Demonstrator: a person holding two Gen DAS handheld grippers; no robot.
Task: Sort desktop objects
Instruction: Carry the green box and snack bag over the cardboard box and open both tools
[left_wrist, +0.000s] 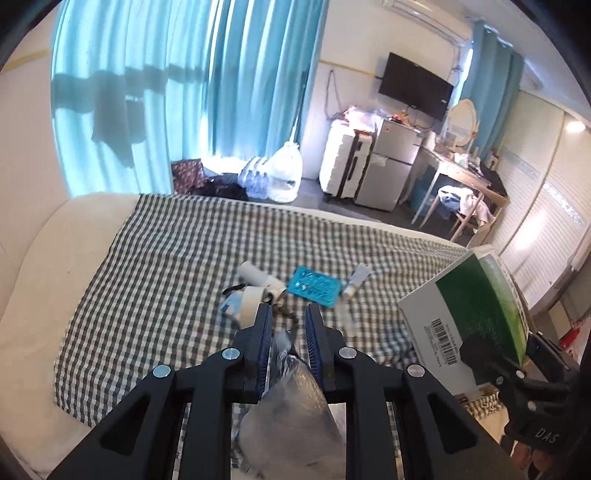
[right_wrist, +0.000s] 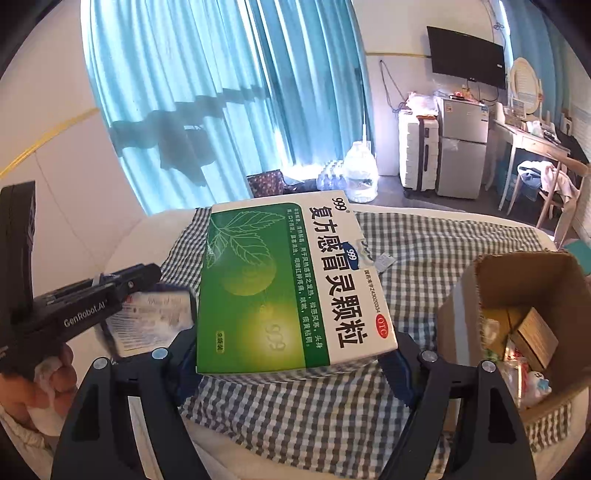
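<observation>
- Right gripper (right_wrist: 295, 365) clamps the green medicine box (right_wrist: 291, 284) across its width, long axis pointing away.
- Cardboard box (right_wrist: 517, 317) sits just right of it, nearest this hand.
- Left gripper (left_wrist: 288, 332) pinches a clear plastic packet (left_wrist: 291, 402); loose items (left_wrist: 314, 286) lie beyond on the checked cloth (left_wrist: 166, 258).

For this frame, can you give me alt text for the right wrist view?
The right gripper holds a green and white medicine box over a checked cloth on a bed. An open cardboard box with small items inside sits to the right; the left gripper holds a thin plastic packet at left.
</observation>
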